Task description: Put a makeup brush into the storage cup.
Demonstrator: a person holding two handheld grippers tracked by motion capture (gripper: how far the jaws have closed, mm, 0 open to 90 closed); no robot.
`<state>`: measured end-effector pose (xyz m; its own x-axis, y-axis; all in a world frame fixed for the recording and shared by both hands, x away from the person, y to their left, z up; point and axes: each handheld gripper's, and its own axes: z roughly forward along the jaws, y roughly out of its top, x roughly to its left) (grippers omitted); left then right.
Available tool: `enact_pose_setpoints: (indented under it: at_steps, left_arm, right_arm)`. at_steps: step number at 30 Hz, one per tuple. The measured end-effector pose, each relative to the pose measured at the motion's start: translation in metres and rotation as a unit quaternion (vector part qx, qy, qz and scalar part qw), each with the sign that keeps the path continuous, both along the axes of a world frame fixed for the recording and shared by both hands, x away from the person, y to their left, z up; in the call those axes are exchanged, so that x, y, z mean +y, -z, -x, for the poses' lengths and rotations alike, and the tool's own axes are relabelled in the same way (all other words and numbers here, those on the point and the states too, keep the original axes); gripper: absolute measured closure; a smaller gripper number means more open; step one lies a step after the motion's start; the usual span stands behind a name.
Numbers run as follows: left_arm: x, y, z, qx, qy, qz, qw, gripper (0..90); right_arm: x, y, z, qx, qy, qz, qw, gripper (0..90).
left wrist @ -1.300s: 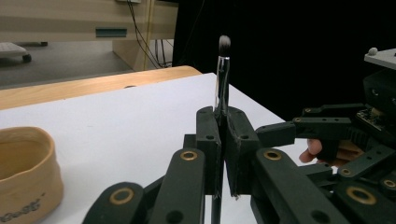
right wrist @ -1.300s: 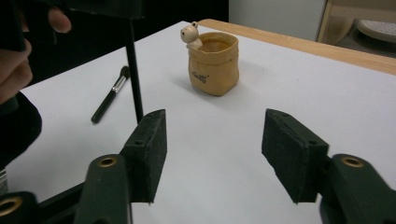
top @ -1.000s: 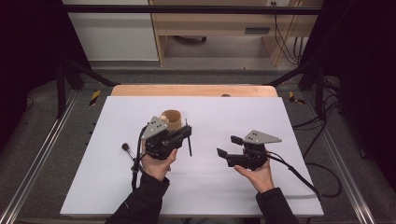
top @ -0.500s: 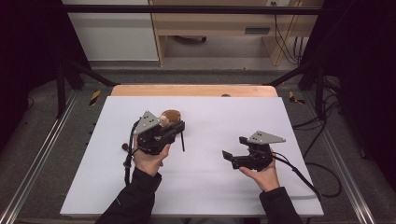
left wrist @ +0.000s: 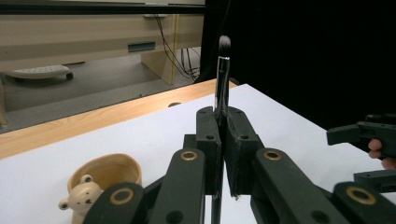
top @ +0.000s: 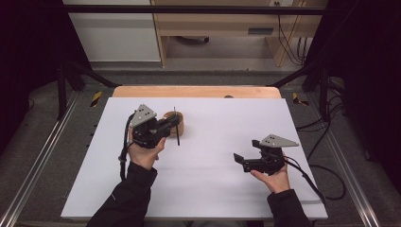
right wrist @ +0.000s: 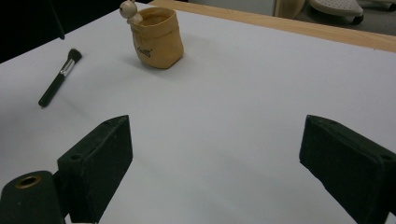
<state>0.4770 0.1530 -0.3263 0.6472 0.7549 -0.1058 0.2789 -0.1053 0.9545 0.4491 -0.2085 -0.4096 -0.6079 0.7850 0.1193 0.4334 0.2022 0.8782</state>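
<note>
Black left tongs (left wrist: 223,154) clamp a thin brush (left wrist: 222,79) upright beside the tan bear pot (left wrist: 105,179); right tongs (right wrist: 215,172), just opened, hold nothing. Centre the handle over the rim before lowering.

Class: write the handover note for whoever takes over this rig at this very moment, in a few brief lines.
Left tongs: shut on the slim makeup brush, held upright, bristles up, off the table beside the bear pot.
Right tongs: jaws have just been opening, wide apart, nothing between them, above bare white table.
Bear pot stands upright near the table's far side; nothing shows inside it.
A second, thicker brush lies flat on the table beside the pot.
Done: slim brush picked up.
Left, probably: set it into the pot, then fetch the lying brush.
</note>
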Motion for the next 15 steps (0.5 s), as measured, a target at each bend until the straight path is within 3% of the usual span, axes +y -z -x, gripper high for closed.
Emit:
enact_pose_setpoints:
  at_steps: [15]
  left_arm:
    - [0.005, -0.003, -0.025, -0.005, -0.015, -0.009, 0.9998, 84.5]
  right_arm:
    - [-0.011, 0.004, 0.002, 0.001, 0.022, 0.014, 0.9997, 6.9]
